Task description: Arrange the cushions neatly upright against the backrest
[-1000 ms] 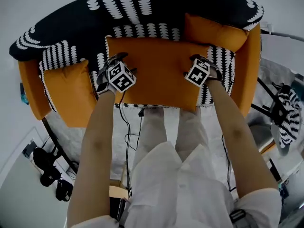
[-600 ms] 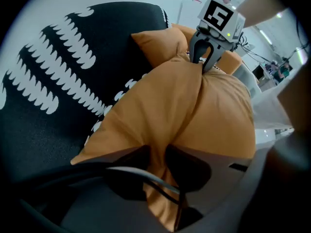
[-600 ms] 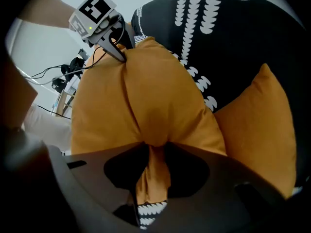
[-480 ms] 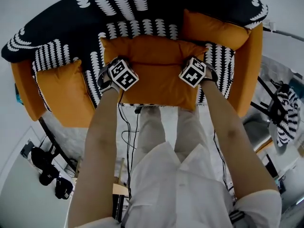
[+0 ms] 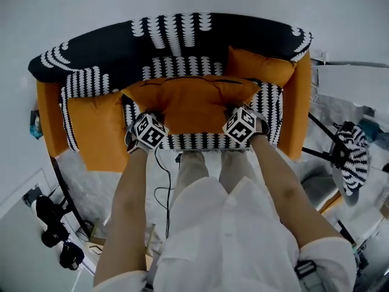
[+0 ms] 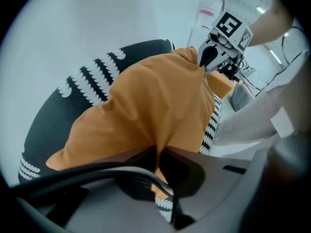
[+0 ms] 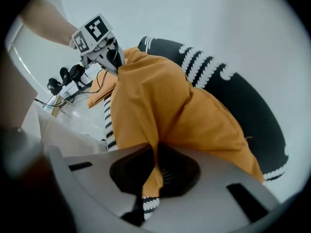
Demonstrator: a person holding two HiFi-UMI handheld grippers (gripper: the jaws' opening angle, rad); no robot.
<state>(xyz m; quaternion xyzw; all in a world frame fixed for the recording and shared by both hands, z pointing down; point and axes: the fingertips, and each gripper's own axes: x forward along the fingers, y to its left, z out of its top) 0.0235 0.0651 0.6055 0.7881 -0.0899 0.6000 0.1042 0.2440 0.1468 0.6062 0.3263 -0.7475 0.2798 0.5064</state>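
A large orange cushion hangs above the seat of a black-and-white patterned sofa, raised by its two near corners. My left gripper is shut on the left corner and my right gripper on the right one. Both pairs of jaws have just been closing, with the fabric pinched between them. In the left gripper view the cloth runs down into the jaws. The right gripper view shows the same cushion in its jaws. A second orange cushion lies flat at the seat's left. A third leans in the back right corner.
Orange armrests close both ends of the sofa. Cables trail over the floor by the person's legs. Black gear stands at the lower left. A patterned stool sits to the right. A pale wall is behind the backrest.
Both grippers went from open on top of the flat middle cushion to shut on its near corners. They rose and drew back, so the cushion now hangs lifted off the seat.
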